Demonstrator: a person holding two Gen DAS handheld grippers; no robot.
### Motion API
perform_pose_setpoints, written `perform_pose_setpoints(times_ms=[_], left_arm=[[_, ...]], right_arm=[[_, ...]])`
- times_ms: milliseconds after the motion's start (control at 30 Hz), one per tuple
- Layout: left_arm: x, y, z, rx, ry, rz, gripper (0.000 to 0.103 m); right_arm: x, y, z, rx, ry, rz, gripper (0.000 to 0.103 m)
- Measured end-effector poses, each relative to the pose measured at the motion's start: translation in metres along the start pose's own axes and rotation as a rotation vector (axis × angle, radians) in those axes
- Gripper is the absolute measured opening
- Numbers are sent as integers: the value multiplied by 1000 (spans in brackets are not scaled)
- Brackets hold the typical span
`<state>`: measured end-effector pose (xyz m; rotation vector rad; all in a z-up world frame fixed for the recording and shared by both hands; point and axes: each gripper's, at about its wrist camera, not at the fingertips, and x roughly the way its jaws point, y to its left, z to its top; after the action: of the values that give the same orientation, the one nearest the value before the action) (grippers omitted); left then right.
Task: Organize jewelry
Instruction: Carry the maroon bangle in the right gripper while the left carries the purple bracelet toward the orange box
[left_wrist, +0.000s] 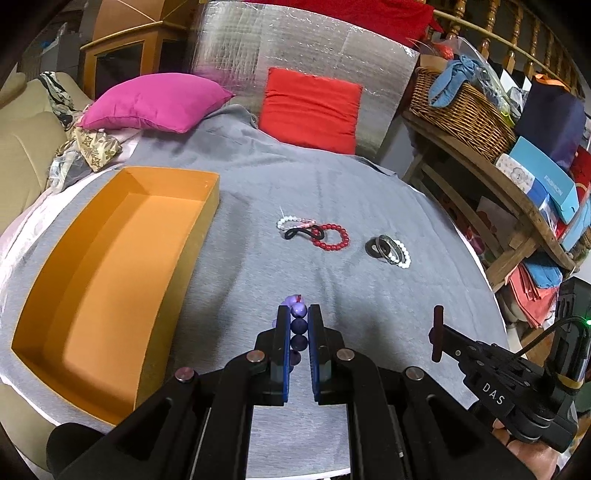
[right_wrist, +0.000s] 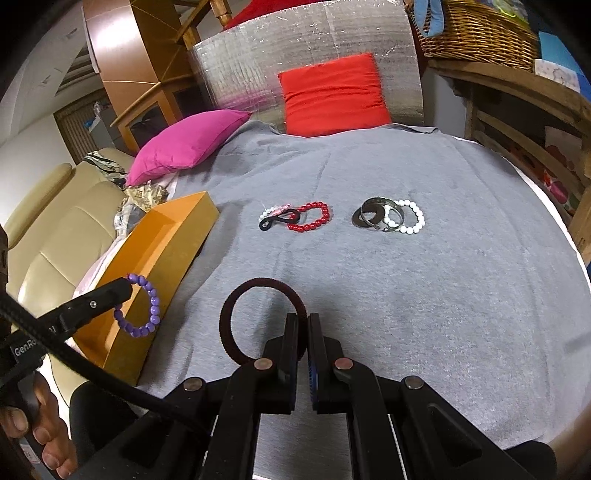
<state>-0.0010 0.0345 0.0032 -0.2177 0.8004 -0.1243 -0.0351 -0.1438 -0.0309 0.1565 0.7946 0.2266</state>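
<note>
Bracelet (left_wrist: 298, 325) lengthwise between left hand-held gripper (left_wrist: 298, 314) fingers, edge-on.

A pink pillow (left_wrist: 147, 101) and a red cushion (left_wrist: 310, 107) lie near a wicker basket (left_wrist: 458, 110).

The left gripper (left_wrist: 298, 314) is closed on a purple bead bracelet (left_wrist: 298, 326), its beads stacked in a line between the blue-lined fingers (left_wrist: 283, 347) above the grey cloth (left_wrist: 369, 295). To its left lies the open orange box (left_wrist: 110, 266); farther ahead on the cloth a red bead bracelet (left_wrist: 331, 238) touches a black hair tie (left_wrist: 300, 232) and a pale bead bracelet (left_wrist: 293, 221), with a dark ring (left_wrist: 378, 245) overlapping a white bead bracelet (left_wrist: 400, 254) just to the right. The right gripper (left_wrist: 438, 334) enters low at the right, holding what seems to be a dark band seen edge-on.
</note>
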Motion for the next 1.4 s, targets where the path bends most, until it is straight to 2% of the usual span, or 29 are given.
perform_pose_setpoints(times_ms=[1400], left_arm=[[-17, 47, 5, -90, -48, 78, 9]], right_arm=[[14, 64, 15, -133, 3, 85, 5]])
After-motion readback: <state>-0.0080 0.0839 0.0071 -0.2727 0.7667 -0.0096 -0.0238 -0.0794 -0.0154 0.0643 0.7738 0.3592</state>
